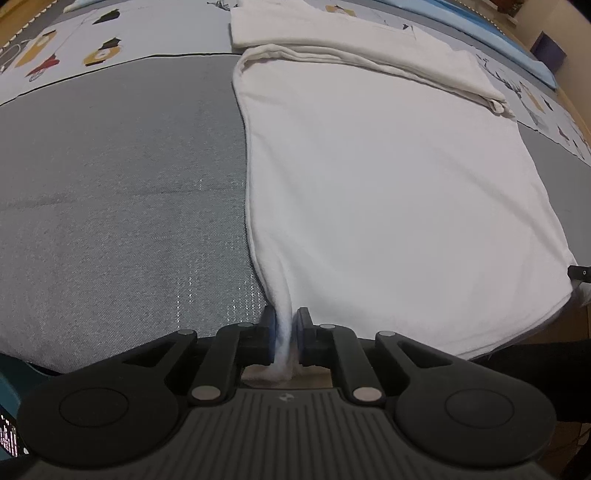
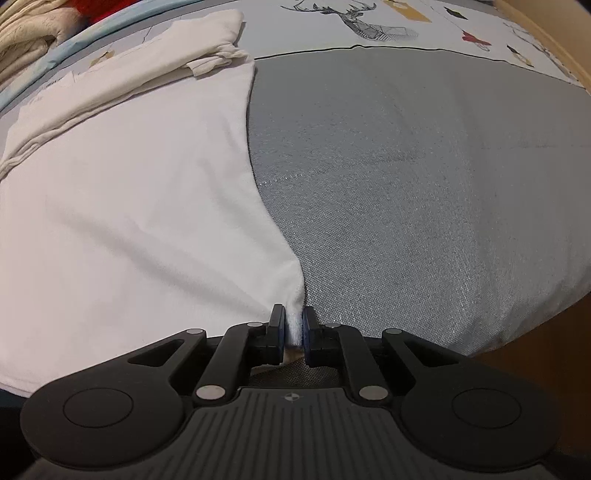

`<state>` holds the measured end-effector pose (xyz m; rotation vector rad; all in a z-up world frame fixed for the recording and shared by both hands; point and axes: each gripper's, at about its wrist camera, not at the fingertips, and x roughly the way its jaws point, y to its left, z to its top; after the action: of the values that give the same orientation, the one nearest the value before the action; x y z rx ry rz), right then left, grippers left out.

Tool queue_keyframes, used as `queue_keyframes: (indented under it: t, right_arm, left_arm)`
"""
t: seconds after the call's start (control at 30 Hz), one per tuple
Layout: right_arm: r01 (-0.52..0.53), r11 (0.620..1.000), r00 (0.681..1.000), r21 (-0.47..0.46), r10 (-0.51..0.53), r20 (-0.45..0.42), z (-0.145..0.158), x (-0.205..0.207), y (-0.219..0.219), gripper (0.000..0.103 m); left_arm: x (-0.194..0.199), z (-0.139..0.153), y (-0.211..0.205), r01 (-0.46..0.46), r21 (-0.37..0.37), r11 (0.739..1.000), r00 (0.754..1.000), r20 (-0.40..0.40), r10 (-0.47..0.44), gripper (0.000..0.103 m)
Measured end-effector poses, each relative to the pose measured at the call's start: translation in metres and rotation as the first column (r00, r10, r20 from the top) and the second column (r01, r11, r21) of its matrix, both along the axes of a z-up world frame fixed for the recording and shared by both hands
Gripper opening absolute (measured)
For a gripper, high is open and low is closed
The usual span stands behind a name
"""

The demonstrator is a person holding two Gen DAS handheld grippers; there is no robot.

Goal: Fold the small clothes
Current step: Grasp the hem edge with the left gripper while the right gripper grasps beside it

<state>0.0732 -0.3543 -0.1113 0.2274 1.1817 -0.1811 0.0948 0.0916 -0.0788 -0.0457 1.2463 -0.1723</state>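
The left gripper [image 1: 283, 334] is clamped on the near left corner of a white garment [image 1: 399, 206], a bunched tuck of the cloth pinched between its blue pads. From that pinch the garment's left edge runs straight ahead and away from the claw, and the body of the cloth spreads out to the right of it, lying flat on the grey mat [image 1: 122, 192].

The right gripper [image 2: 293, 330] is likewise closed on the white garment [image 2: 140, 206], at the near right corner, with a small fold of fabric squeezed between its pads. Here the garment's right edge leads ahead and slightly left from the claw, and the cloth lies to the left, with bare grey mat [image 2: 424, 177] to the right.

The garment's long axis runs away from both claws, its near hem toward them and its far end pointing ahead. At that far end the fabric is doubled over into a thick folded band [image 1: 354, 48] that crosses the garment from side to side. Beyond the mat lies a printed sheet [image 2: 369, 26] with a deer figure.
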Motion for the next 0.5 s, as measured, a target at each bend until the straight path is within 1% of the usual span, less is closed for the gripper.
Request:
queue_keyframes:
  t: [0.13, 0.17, 0.2, 0.37, 0.5]
  right_arm:
    - [0.013, 1.000, 1.000, 0.015, -0.013, 0.005, -0.0005, 0.0014, -0.0013, 0.010]
    - [0.014, 1.000, 1.000, 0.016, -0.014, 0.007, -0.0003, 0.0009, -0.0009, 0.008]
    - [0.013, 1.000, 1.000, 0.018, -0.013, 0.010, 0.0002, 0.0006, -0.0008, 0.008]
    - [0.001, 0.999, 1.000, 0.037, -0.002, 0.017, 0.0025, -0.0053, -0.0024, 0.008]
    - [-0.012, 0.999, 1.000, 0.043, 0.011, 0.020, 0.0034, -0.0060, 0.0004, 0.007]
  left_arm:
    - [-0.0013, 0.0007, 0.0001, -0.001, 0.009, 1.000, 1.000, 0.006, 0.001, 0.010]
    - [-0.0021, 0.0009, -0.0001, -0.001, 0.011, 1.000, 1.000, 0.008, 0.001, 0.010]
    - [-0.0026, 0.0013, -0.0010, -0.002, 0.012, 1.000, 1.000, 0.010, 0.002, 0.009]
    - [-0.0035, 0.0011, -0.0001, -0.009, -0.004, 1.000, 1.000, 0.004, 0.009, 0.009]
    - [-0.0042, 0.0029, -0.0023, 0.006, 0.016, 1.000, 1.000, 0.020, -0.006, 0.008]
